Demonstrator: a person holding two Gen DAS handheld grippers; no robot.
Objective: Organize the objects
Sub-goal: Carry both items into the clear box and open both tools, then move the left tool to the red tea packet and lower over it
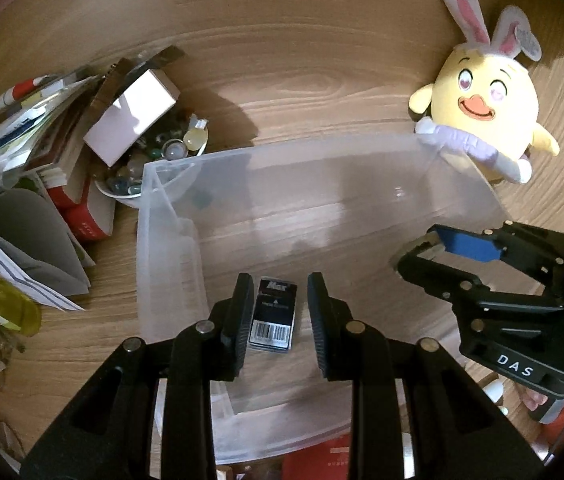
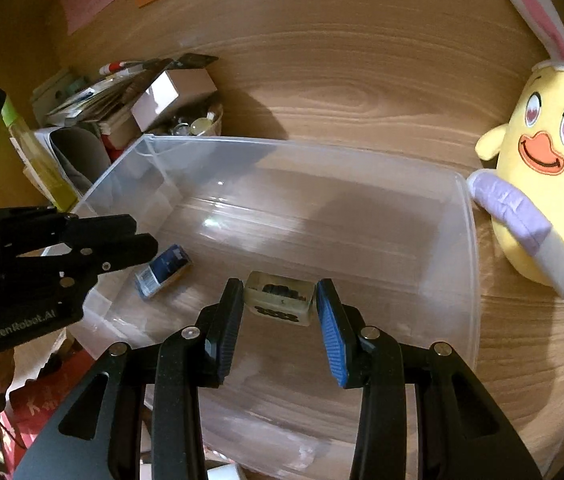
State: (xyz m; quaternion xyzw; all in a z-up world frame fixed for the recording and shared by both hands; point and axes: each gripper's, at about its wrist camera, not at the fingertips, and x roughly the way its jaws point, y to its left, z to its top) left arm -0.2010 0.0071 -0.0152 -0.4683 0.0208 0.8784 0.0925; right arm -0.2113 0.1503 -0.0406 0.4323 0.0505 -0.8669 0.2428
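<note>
Both grippers are hovering over the clear bin [image 2: 470, 240]. The left gripper [image 1: 276, 320], fingers wide, is standing above the staple box [image 1: 273, 322] lying at lower centre. The right gripper [image 2: 278, 312] is bracketing a translucent case [image 2: 280, 298]; grip uncertain. Next likely: fetching another item from the counter [image 1: 302, 80].

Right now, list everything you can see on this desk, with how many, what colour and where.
clear plastic storage bin: one, translucent, centre of wooden desk
black barcoded packet: one, black, on bin floor
small clear block with dark insides: one, between right claw's fingers
yellow bunny-eared chick plush: one, right of bin
white bowl of glass beads: one, left of bin
stack of books and papers: far left
left claw: open
right claw: around block
</note>
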